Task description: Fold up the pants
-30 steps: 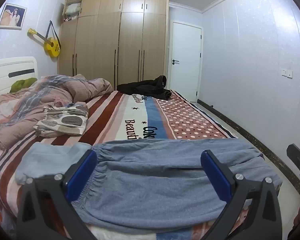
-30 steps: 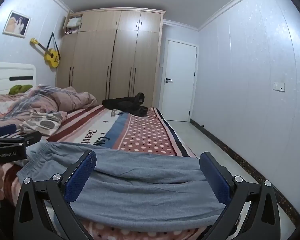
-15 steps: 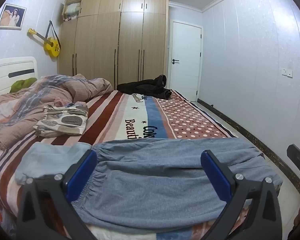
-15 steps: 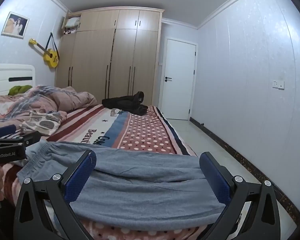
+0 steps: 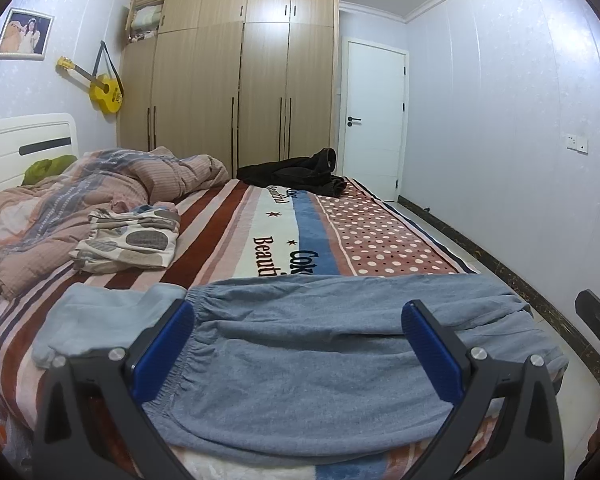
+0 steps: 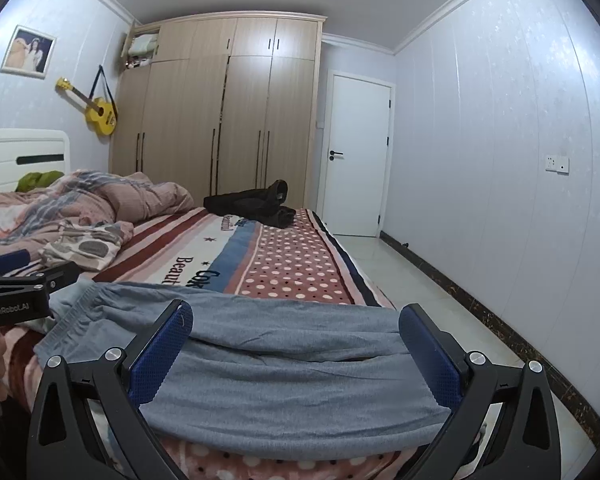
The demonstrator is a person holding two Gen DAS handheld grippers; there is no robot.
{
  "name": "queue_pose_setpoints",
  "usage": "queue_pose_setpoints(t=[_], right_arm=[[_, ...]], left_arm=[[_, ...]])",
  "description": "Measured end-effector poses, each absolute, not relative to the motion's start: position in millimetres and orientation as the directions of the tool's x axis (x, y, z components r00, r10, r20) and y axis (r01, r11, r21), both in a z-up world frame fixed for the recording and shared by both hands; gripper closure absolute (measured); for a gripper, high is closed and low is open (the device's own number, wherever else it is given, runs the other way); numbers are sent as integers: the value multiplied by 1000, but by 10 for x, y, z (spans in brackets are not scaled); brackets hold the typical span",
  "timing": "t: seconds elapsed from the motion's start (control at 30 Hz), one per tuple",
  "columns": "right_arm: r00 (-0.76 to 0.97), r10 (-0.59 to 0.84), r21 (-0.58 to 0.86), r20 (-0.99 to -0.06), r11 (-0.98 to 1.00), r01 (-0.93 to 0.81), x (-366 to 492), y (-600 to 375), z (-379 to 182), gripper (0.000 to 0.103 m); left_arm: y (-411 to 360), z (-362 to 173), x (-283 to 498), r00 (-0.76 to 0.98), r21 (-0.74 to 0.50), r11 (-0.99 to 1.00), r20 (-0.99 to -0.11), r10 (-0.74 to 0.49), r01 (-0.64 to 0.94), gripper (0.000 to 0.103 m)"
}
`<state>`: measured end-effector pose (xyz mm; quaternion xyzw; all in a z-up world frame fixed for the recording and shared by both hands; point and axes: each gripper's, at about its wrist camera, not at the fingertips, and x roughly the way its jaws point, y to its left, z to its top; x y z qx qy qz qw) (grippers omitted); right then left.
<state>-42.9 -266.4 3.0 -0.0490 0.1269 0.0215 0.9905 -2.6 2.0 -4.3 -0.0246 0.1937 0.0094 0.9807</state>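
Grey-blue pants (image 5: 320,360) lie flat across the near end of the bed, elastic waistband to the left, legs reaching the right bed edge. They also show in the right wrist view (image 6: 284,364). My left gripper (image 5: 298,352) is open and empty, held above the waistband part. My right gripper (image 6: 294,354) is open and empty, held above the leg part. The right gripper's tip shows at the far right of the left wrist view (image 5: 596,320). The left gripper's side shows at the left of the right wrist view (image 6: 24,284).
The bed (image 5: 284,232) has a striped and dotted cover. On it lie a folded patterned garment (image 5: 128,244), a rumpled quilt (image 5: 80,200) and dark clothes (image 5: 296,176). A wardrobe (image 5: 236,92) and door (image 5: 374,120) stand behind. Tiled floor (image 6: 412,276) runs along the right.
The right wrist view has tilted slightly upward. The pants and the left gripper have not moved.
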Motion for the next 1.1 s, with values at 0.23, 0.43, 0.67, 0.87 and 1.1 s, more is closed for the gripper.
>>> queue_pose_setpoints(t=[0.23,0.43,0.67,0.87,1.1], right_arm=[[967,24,-89,-256,995,-48,-431,-2672,22,0],[966,12,-79,-257,996,-33,-441,-2717,27,0],[966,11,-77,-257,997,-32,-446,-2727,27,0],[965,7,-69,-261,997,-26,-453,-2754,27,0],[965,5,-64,-263,998,-23,-452,-2775,25,0]], left_arm=[[34,-46,-17,924,-43,999,-382,9,-28,1],[33,-24,-11,924,-44,999,-381,10,-29,1],[35,-22,-16,924,-44,999,-382,10,-29,1],[32,-23,-17,924,-43,999,-383,11,-29,1],[37,-21,-18,924,-42,999,-383,11,-30,1]])
